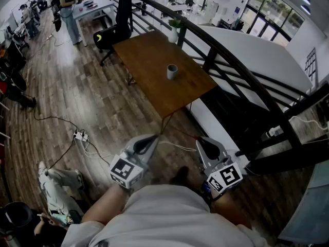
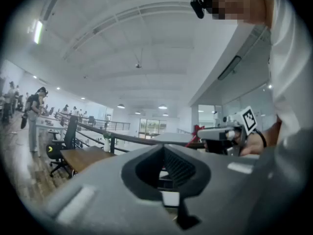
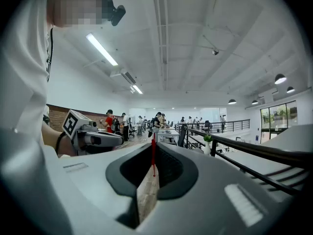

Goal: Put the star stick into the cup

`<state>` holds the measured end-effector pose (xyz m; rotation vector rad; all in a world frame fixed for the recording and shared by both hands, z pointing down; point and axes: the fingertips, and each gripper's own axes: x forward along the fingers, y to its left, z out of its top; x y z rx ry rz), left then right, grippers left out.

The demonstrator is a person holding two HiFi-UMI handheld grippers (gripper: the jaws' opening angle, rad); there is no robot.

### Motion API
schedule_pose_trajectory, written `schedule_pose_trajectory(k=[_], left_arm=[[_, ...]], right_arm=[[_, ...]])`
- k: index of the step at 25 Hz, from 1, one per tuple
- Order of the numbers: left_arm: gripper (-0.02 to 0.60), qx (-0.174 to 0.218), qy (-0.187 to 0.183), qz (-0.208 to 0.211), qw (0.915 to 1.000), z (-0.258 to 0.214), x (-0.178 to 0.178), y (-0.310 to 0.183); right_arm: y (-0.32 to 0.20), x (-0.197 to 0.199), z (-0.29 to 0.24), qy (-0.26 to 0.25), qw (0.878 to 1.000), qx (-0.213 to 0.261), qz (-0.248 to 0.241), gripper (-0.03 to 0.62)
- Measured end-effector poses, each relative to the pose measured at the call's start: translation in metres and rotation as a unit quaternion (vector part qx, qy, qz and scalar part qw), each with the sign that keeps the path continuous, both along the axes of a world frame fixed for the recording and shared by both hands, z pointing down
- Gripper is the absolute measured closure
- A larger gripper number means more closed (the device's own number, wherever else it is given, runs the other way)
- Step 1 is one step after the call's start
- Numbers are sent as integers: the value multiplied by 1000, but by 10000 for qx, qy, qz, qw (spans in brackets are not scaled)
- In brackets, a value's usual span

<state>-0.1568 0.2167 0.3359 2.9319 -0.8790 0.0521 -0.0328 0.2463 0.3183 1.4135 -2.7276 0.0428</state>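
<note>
The right gripper [image 1: 201, 141] pinches the red star stick [image 3: 153, 153] between its jaws; the left gripper [image 1: 152, 137] has jaws together, empty — the cup [image 1: 172, 71] stands on the far counter [image 1: 146, 55].

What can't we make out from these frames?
- Star end: the right gripper view shows only a thin red stick clamped between the shut jaws. No star shows there.
- Inside of the cup: in the head view it is too far away and too small to tell whether it is empty.
- Cup from the grippers: the left gripper view catches the table, but the cup is too small to find on it.
</note>
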Motion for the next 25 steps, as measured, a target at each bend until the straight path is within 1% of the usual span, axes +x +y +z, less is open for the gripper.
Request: schedule_pose_trajectory(k=[11,14,21,25], left_arm=[[578,-95,-80,-182,9998,5,17,-21],[578,-121,-137,-198,9996,7,23,-30],[578,-210,-199,-302,9991,13,63,-70],[578,-163,-320,-374,9987,30,84,-95]], right_arm=[[-18,25,5,-38,10000,-49,-18,569],[-26,34,6,-118,9999,-49,-2,569],[-65,77,11,-261,9996,-62,-46,569],[-88,104,27,-386,9992,2,-83,569]])
